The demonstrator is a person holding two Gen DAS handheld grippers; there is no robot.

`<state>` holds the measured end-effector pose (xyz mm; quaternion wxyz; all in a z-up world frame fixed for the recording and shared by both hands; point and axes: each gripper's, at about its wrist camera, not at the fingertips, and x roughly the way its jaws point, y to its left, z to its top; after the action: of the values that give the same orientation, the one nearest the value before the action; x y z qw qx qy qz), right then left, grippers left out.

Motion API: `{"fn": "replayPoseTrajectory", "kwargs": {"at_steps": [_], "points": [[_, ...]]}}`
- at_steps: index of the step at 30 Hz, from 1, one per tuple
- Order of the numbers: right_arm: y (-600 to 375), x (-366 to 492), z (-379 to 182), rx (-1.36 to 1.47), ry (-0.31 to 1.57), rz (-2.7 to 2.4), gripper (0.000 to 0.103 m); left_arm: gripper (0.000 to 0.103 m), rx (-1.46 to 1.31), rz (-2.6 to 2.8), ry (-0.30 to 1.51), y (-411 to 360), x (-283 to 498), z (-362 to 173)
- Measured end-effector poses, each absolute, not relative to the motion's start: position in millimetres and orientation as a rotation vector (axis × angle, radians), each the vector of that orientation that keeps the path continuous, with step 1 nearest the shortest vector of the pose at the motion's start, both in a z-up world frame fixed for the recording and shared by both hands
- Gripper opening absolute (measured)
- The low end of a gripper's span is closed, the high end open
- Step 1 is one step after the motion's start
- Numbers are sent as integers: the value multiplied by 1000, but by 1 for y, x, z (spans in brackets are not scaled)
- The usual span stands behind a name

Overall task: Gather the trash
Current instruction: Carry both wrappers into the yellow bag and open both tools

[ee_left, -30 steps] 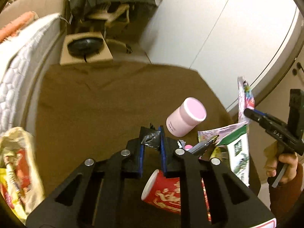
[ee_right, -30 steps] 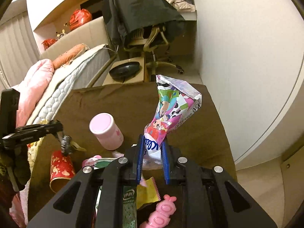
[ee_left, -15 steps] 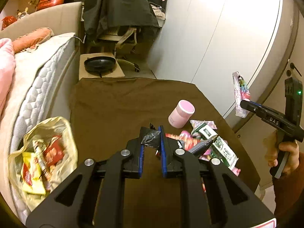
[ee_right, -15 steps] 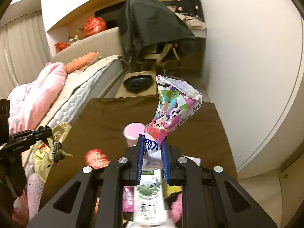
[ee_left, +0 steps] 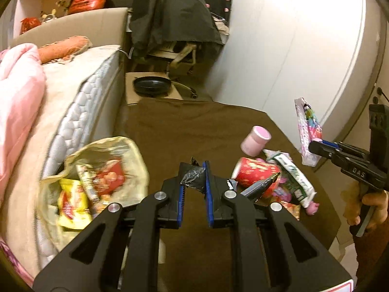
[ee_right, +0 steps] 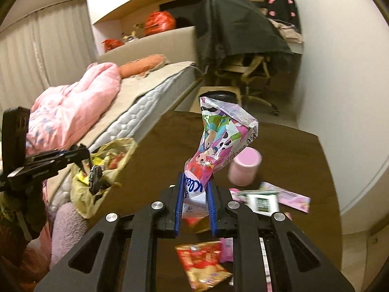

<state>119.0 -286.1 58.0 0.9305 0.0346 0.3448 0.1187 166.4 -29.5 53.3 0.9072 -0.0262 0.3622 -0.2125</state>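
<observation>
My left gripper is shut on a dark crumpled wrapper, held above the brown table near the yellowish trash bag. It also shows in the right wrist view. My right gripper is shut on a colourful cartoon snack bag that stands up from the jaws. It also shows in the left wrist view, with the snack bag. On the table lie a pink cup, a red paper cup and a green-white tube.
The trash bag with several wrappers hangs at the table's left edge by the mattress. More wrappers lie on the table near me. A pink blanket, a draped chair and a white wall surround the table.
Both grippers have lifted and pulled back from the table with their wrappers. The left gripper has swung left, bringing the trash bag closer into view.
</observation>
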Motion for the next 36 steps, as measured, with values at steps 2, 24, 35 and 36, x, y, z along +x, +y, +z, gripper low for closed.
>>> {"fn": "replayPoseTrajectory", "kwargs": {"at_steps": [2, 24, 35, 36], "points": [[-269, 125, 58, 54, 713, 269, 17, 13, -64, -416, 747, -12, 168, 53], [-82, 211, 19, -46, 801, 618, 17, 13, -247, -158, 880, 148, 219, -22], [-30, 276, -69, -133, 1034, 687, 17, 13, -219, -169, 953, 146, 239, -69], [-30, 280, -75, -139, 1053, 680, 17, 13, -213, -167, 957, 145, 240, -72]]}}
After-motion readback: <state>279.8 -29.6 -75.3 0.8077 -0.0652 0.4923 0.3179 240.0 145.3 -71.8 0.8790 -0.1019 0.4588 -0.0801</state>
